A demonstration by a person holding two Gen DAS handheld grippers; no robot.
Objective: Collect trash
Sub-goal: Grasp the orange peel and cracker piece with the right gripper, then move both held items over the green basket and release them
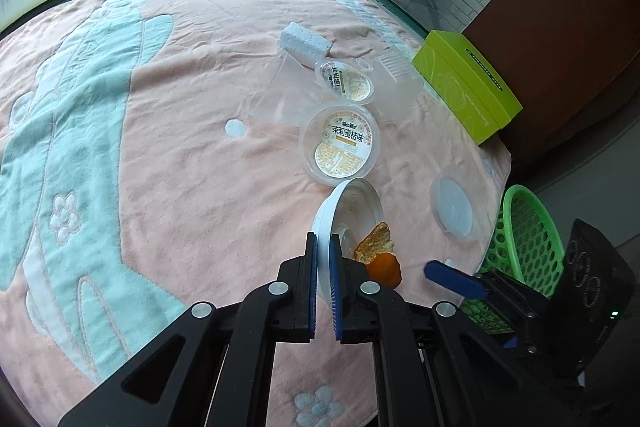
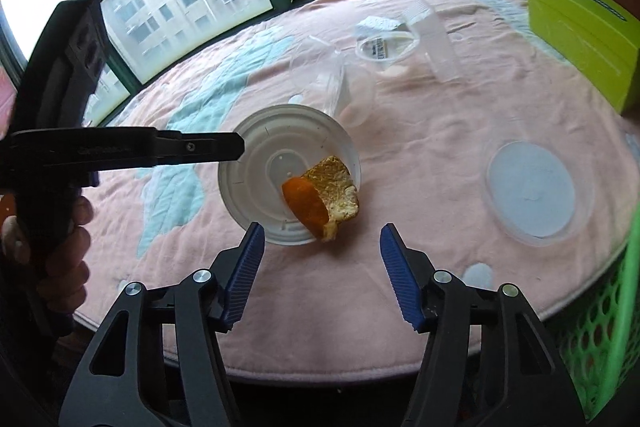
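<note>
1. My left claw (image 1: 324,251) is clamped on the rim of the white lid (image 1: 352,211), tipping it up.
2. Orange peel (image 2: 320,193) leans on that lid, on the pink worktop (image 2: 420,187).
3. My right claw (image 2: 322,241) is apart, holding nothing, just before the peel.
4. The green basket (image 1: 528,239) sits beside the worktop.

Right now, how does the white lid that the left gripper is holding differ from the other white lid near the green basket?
The held lid is tipped up on edge, pinched by the left gripper; the other lid lies flat and untouched. Orange peel leans against the held lid; nothing rests on the flat one. Both are round, whitish plastic lids on the pink cloth.
</note>
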